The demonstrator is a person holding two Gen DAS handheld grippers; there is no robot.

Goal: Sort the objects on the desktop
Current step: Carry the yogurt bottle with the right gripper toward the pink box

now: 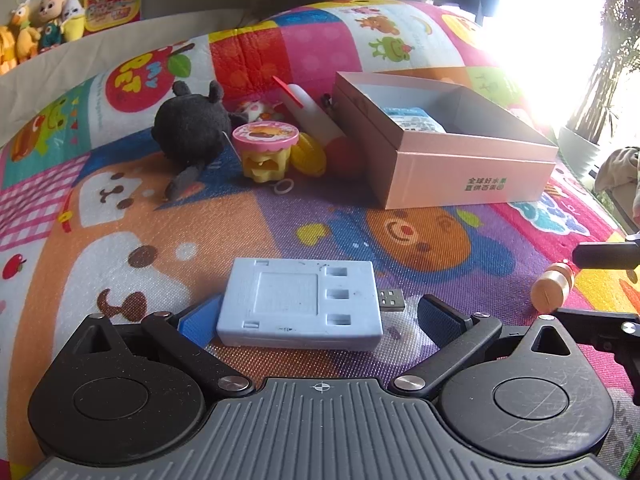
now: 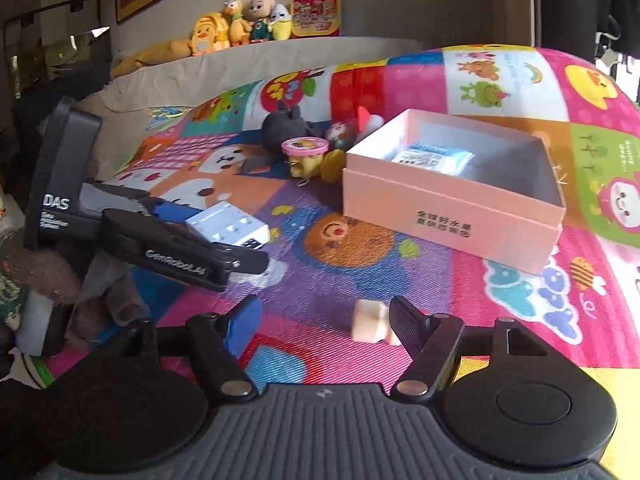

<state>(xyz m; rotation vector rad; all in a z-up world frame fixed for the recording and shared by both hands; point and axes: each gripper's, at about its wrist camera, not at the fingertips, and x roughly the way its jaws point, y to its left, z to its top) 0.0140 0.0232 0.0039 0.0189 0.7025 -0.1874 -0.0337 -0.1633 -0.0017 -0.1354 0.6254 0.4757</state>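
A pale blue plastic charger (image 1: 300, 306) with a USB plug lies flat on the colourful play mat, between the fingers of my left gripper (image 1: 320, 316). The gripper is open: its left blue pad is at the charger's side and its right finger stands clear of the plug. My right gripper (image 2: 324, 324) is open over the mat. A small wooden spool (image 2: 372, 322) lies on its side against the inner face of the right finger, far from the left pad. The open pink cardboard box (image 2: 452, 208) holds a blue and white packet (image 2: 432, 158).
Left of the pink box (image 1: 472, 172) is a cluster of toys: a black plush (image 1: 192, 124), a pink-lidded yellow toy (image 1: 266, 148), a yellow corn cob (image 1: 308, 154) and a white bottle (image 1: 308, 112). Plush dolls (image 2: 244, 20) line the back ledge.
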